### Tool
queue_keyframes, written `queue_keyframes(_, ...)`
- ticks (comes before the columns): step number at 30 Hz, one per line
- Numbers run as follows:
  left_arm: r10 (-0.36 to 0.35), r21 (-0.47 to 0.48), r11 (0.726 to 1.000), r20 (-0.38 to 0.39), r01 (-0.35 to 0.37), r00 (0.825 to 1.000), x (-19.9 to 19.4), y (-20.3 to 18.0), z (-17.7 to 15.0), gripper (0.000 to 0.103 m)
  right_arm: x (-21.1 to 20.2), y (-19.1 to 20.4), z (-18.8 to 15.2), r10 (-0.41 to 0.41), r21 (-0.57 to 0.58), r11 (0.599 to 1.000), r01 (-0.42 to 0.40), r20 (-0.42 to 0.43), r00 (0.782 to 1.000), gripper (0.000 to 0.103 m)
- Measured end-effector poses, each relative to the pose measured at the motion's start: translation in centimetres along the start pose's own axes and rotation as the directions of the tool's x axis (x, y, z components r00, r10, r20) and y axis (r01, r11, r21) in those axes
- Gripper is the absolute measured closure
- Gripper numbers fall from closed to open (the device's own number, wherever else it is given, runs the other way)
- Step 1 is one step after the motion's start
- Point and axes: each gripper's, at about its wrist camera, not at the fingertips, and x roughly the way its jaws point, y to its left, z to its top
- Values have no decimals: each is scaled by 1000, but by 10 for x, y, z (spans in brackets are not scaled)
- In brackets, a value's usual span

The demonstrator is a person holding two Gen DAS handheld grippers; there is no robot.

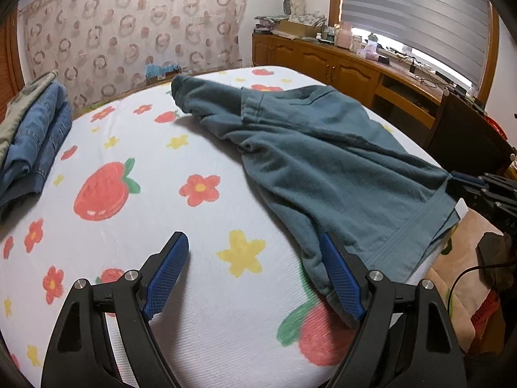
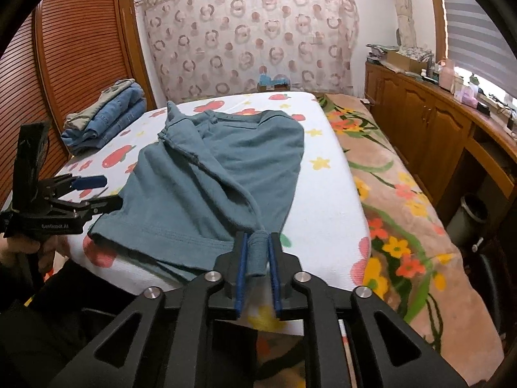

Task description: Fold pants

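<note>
Teal pants [image 1: 326,161] lie crumpled on a white strawberry-print board [image 1: 194,148], with one leg bunched toward the far end. My left gripper [image 1: 255,274] is open just above the board, its right finger [image 1: 342,278] touching the near-left hem. In the right wrist view the left gripper [image 2: 97,190] stands open at the pants' [image 2: 213,174] left edge. My right gripper [image 2: 258,258] is shut on a bunched hem corner of the pants at the board's near edge. It also shows in the left wrist view [image 1: 465,181] at the right, gripping the hem.
A stack of folded jeans [image 1: 35,142] sits at the board's far left, also in the right wrist view [image 2: 106,119]. A floral blanket [image 2: 404,200] lies right of the board. Wooden cabinets [image 2: 429,123] with clutter run along the right wall. A patterned curtain [image 2: 252,35] hangs behind.
</note>
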Motion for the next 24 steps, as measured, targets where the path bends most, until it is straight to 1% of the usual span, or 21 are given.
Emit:
queue_keyframes(2, -10, -14, 1000, 3, 10, 1000, 1, 1, 0, 19, -1, 0, 3, -3, -4, 1000, 3, 6, 1000, 85)
queue_keyframes(4, -6, -6, 1000, 2, 6, 1000, 2, 1, 1, 18, -2, 0, 6, -3, -8, 1000, 3, 14, 1000, 82)
queue_keyframes(7, 8, -4, 1000, 3, -8, 1000, 3, 0, 0, 16, -3, 1, 13, -2, -18, 1000, 3, 23, 1000, 76)
queue_keyframes(9, 6, -9, 1000, 6, -6, 1000, 3, 0, 1, 16, -1, 3, 17, -4, -29, 1000, 5, 27, 1000, 69)
queue_keyframes(11, -1, -9, 1000, 5, 1, 1000, 3, 2, 1, 16, 2, 6, 21, -6, -47, 999, 7, 29, 1000, 67)
queue_keyframes(14, -25, -33, 999, -6, 25, 1000, 0, 8, 4, 16, 7, 15, 28, 2, -84, 996, 0, 28, 1000, 67)
queue_keyframes(16, -36, -45, 998, 1, 36, 999, -4, 12, 7, 16, 11, 21, 33, 9, -103, 995, -6, 26, 1000, 67)
queue_keyframes(20, -1, -50, 999, 44, 4, 999, -18, 22, 12, 16, 22, 33, 49, 36, -136, 990, -33, 21, 999, 67)
queue_keyframes(24, 10, -72, 997, 64, -5, 998, -26, 35, 14, 16, 35, 44, 66, 78, -161, 984, -76, 5, 997, 67)
